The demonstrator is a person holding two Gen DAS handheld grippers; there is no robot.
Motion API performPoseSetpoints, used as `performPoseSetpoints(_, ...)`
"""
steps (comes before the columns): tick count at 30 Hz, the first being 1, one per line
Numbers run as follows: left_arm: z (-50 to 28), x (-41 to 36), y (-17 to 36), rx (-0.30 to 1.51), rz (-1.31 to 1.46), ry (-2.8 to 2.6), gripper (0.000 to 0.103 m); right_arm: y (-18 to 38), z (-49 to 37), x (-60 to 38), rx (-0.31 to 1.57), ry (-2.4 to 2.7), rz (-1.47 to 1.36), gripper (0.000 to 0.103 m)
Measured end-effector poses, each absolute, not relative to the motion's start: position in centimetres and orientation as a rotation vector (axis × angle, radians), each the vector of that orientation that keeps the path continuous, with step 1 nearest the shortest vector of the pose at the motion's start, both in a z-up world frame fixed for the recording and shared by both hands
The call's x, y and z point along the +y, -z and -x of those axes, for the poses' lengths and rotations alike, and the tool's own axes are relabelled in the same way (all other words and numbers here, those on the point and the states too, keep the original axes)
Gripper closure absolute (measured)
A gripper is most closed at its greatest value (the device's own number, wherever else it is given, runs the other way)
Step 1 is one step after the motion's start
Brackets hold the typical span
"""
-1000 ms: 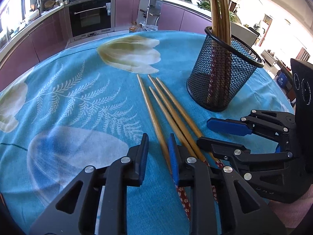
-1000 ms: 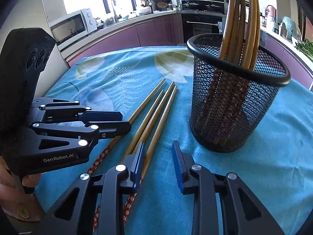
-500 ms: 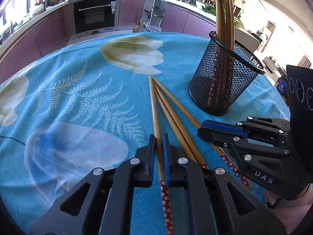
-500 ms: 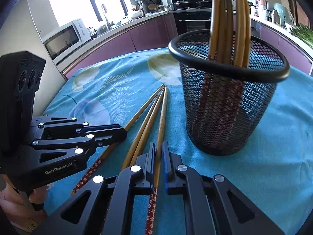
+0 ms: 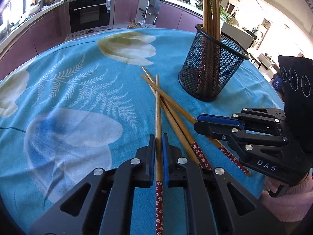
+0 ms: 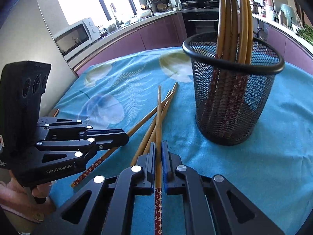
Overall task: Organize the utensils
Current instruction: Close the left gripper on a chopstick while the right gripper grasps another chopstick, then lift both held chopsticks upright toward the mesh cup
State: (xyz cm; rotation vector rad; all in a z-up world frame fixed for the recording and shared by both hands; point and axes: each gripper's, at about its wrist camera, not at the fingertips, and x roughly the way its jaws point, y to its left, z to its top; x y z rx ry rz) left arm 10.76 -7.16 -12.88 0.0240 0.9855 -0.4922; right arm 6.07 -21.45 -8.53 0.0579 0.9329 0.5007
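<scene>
Bamboo chopsticks with red flowered ends lie on a blue flowered tablecloth (image 5: 78, 98). My left gripper (image 5: 158, 143) is shut on one chopstick (image 5: 157, 107), which crosses over the two loose chopsticks (image 5: 177, 125) beside it. My right gripper (image 6: 158, 150) is shut on another chopstick (image 6: 158, 117), pointing toward the far side. The black mesh holder (image 5: 211, 68) (image 6: 230, 101) stands upright to the right, with several chopsticks in it. Each gripper shows in the other's view: the right gripper (image 5: 197, 124) and the left gripper (image 6: 126, 138).
The cloth (image 6: 264, 166) covers a round table whose edge curves close behind the holder. Purple kitchen cabinets (image 5: 49, 33) and an oven (image 5: 90, 17) ring the far side. A hand in a pink sleeve (image 5: 289, 195) holds the right gripper.
Both grippers went from open to shut, each on one chopstick. The two held chopsticks have since swung out of line and now cross the loose ones.
</scene>
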Motion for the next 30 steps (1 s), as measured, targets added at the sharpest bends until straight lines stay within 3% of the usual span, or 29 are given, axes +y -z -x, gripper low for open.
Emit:
performPoseSetpoints(13,-13.0,-8.1,13.0,1.003,-0.041,0.530,0.087,9.0,-7.0,-20.7,0.939,-0.492,-0.019,0.096)
performPoseSetpoints(17,-13.4,-8.8,13.0,1.001,-0.062,0.517,0.088,9.0,-7.3,-20.8,0.938,-0.493,-0.024,0.096)
performPoseSetpoints(19,-13.4,-8.9,13.0,0.997,-0.072,0.499,0.094,9.0,-7.3,-20.8,0.936,-0.492,-0.024,0.096)
performPoseSetpoints(30,-12.1,-8.2,11.3,0.944,-0.045,0.500,0.096,7.0,-6.2,-21.6,0.882,-0.508,-0.038,0.097)
